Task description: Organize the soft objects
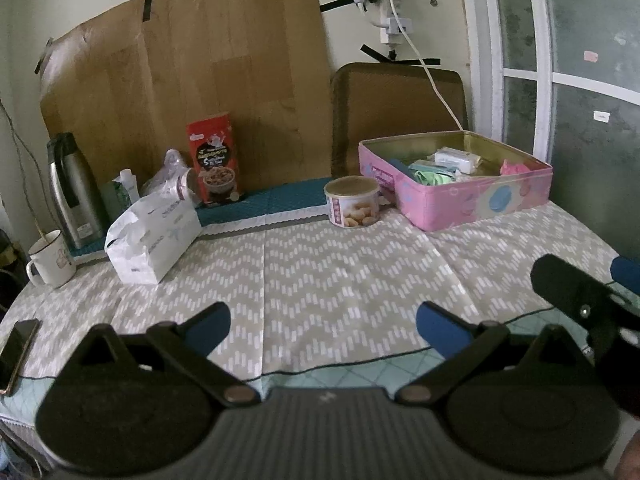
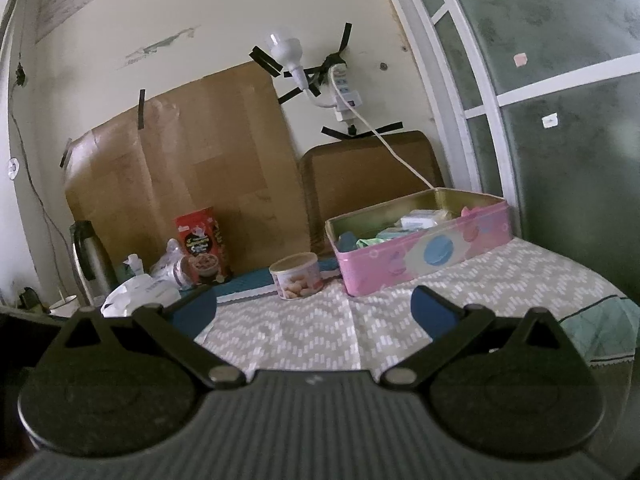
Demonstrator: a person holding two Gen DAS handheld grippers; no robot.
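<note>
A pink tin box [image 1: 476,200] stands open at the back right of the table and holds several soft packets and cloths [image 1: 440,164]; it also shows in the right wrist view [image 2: 424,256]. My left gripper [image 1: 324,320] is open and empty, low over the near table edge, well short of the box. My right gripper [image 2: 314,306] is open and empty, also short of the box; its black body shows at the right of the left wrist view [image 1: 580,296].
A round snack can [image 1: 352,200] stands left of the box. A white paper bag [image 1: 152,236], red cereal box [image 1: 212,162], steel flask [image 1: 72,192], mug [image 1: 50,258] and phone [image 1: 16,354] sit at the left. A chevron cloth [image 1: 320,268] covers the table.
</note>
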